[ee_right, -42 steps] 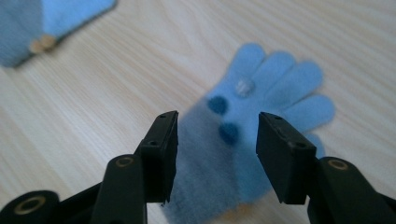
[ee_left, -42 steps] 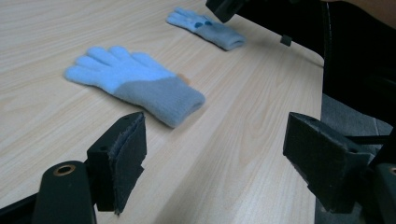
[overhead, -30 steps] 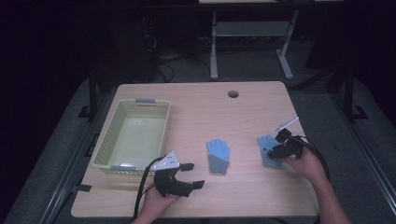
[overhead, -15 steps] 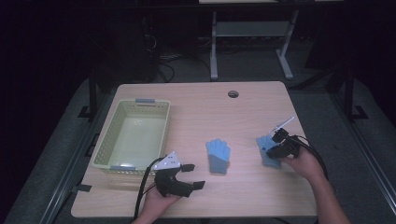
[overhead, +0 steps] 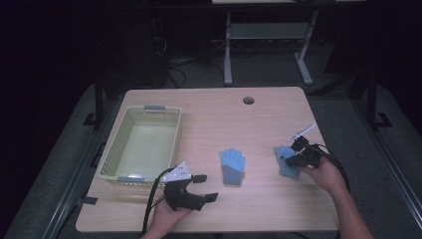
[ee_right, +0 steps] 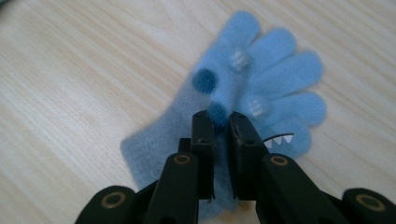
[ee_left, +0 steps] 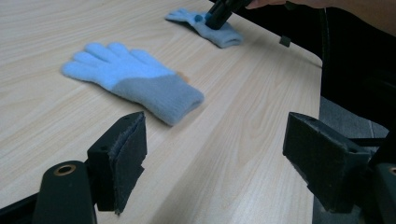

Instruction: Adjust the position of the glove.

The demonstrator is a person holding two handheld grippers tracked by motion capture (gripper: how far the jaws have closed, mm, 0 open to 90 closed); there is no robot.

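Two light-blue knit gloves lie on the wooden table [overhead: 209, 114]. The plain glove [overhead: 232, 166] [ee_left: 135, 77] is at the middle, fingers pointing away from me. To its right lies a glove with dark dots and a toothy mouth [overhead: 285, 162] [ee_right: 261, 79]. My right gripper [overhead: 294, 158] [ee_right: 221, 119] presses down on that glove, its jaws shut on a pinch of its fabric near a dark dot. My left gripper [overhead: 208, 187] [ee_left: 217, 140] rests near the front edge, left of the plain glove, jaws wide open and empty. In the left gripper view the right gripper [ee_left: 222, 11] sits on the far glove [ee_left: 219, 35].
A pale green plastic basket [overhead: 112, 159] stands on the table's left side, close behind my left gripper. A round cable hole [overhead: 248, 100] is near the far edge. Cables trail from both grippers toward me. Dark floor and a desk frame [overhead: 228, 45] lie beyond.
My right gripper has edged slightly leftward on the dotted glove. The left gripper, plain glove and basket have stayed in place.
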